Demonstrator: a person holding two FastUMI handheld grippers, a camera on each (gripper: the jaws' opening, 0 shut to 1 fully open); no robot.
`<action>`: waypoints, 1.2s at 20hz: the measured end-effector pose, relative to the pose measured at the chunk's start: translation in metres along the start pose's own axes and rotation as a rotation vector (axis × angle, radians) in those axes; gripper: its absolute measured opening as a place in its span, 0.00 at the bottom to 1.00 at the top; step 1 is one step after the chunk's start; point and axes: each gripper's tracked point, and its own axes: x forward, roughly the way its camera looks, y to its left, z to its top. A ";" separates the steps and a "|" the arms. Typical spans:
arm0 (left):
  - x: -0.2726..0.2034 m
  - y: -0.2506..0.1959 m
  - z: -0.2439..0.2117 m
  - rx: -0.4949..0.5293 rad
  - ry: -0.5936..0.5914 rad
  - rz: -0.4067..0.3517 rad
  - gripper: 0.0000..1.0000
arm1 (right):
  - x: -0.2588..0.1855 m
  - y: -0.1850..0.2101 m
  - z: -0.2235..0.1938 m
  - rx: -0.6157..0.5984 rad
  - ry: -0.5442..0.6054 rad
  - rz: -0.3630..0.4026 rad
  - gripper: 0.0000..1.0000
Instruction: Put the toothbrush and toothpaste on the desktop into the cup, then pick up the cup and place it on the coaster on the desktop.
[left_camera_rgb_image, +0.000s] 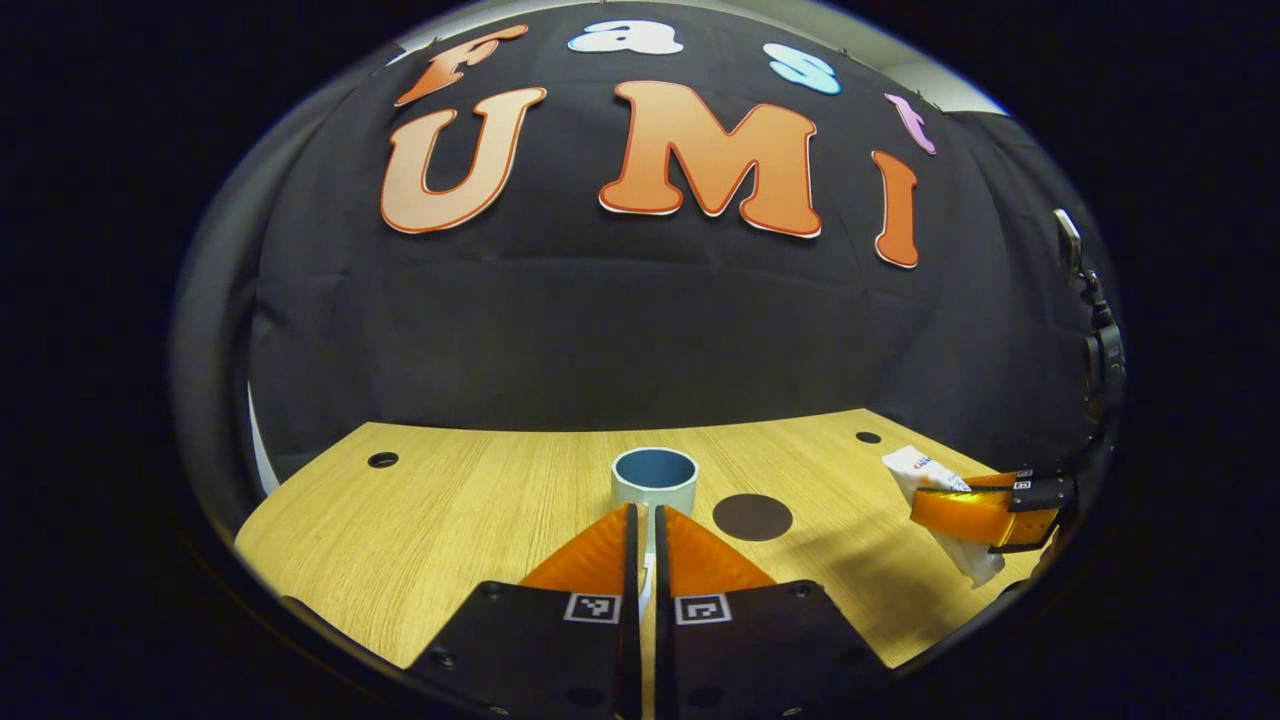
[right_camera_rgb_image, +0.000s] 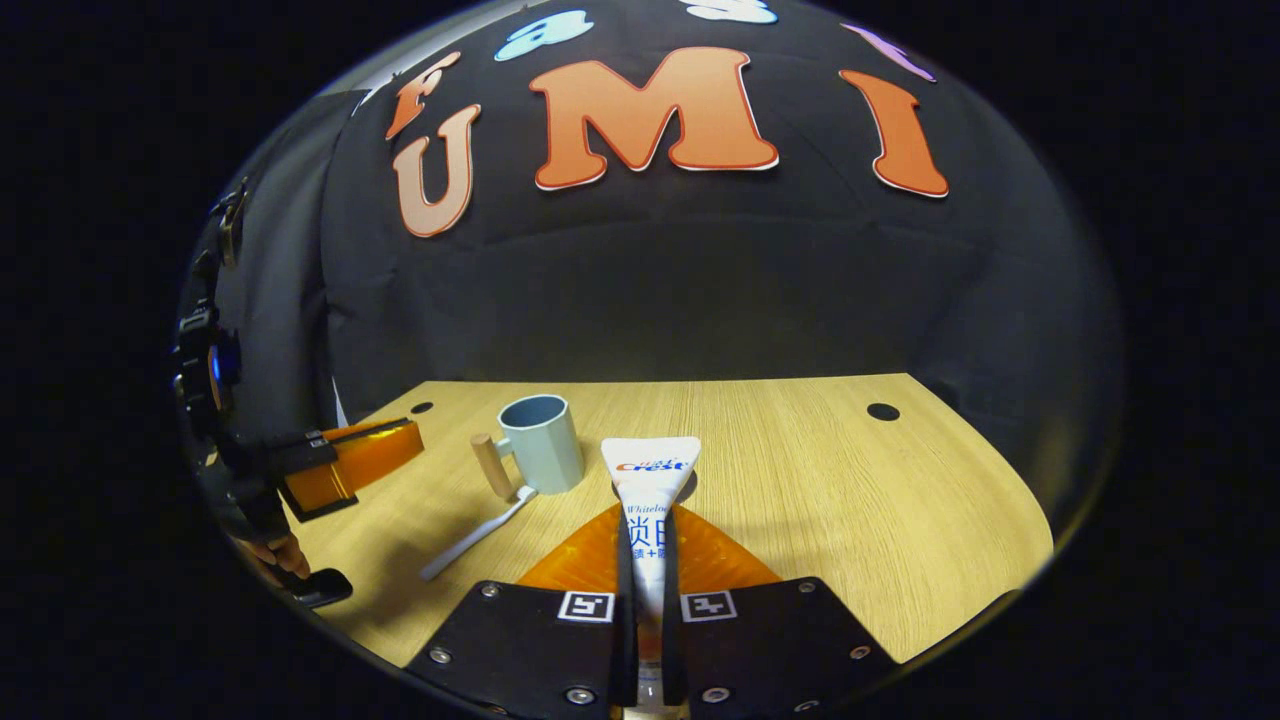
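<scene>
Step in hand, by my read: loading the cup, toothpaste first. Nothing is in the cup yet and it isn't on the coaster.

Left to right in the right gripper view:
- Left tool (right_camera_rgb_image: 405, 437) at the far left edge, raised off the desk (right_camera_rgb_image: 850, 500), fingers level and pointing toward the cup. Fingers of a hand show below it, on the grip.
- Toothbrush (right_camera_rgb_image: 478, 535) lies flat on the desk, head end just in front of the cup's wooden handle (right_camera_rgb_image: 492, 466). In that view the left tool is apart from it, so not gripped.
- Cup (right_camera_rgb_image: 541, 441) upright on the desk, mouth up, handle on its left.
- Toothpaste (right_camera_rgb_image: 652, 505) clamped between the right tool (right_camera_rgb_image: 648, 545) fingers, flat crimped end forward, tube running back between the fingers. It looks lifted off the desk, just right of the cup.

In the left gripper view:
- Left tool's jaws are nearly together with only a thin slit; a pale sliver shows in the slit, can't tell what. Reads as closed, holding nothing I can confirm.
- Coaster (left_camera_rgb_image: 752, 517) is the dark disc on the desk just right of the cup, bare.

Next move calls for:
- Swing the right tool left over the cup mouth.
- Tip the tube toward vertical, then release.
- Watch the wide crimped end against the rim.
- Toothbrush after that.
</scene>
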 end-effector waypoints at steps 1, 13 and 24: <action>0.003 0.002 0.001 -0.007 0.001 -0.004 0.04 | -0.001 -0.001 0.000 0.006 0.003 0.001 0.10; 0.006 -0.007 -0.086 0.021 0.314 -0.075 0.39 | 0.001 -0.008 -0.005 0.030 0.012 0.006 0.10; 0.019 0.001 -0.123 0.103 0.469 -0.033 0.13 | 0.005 -0.009 -0.012 0.043 0.019 0.023 0.10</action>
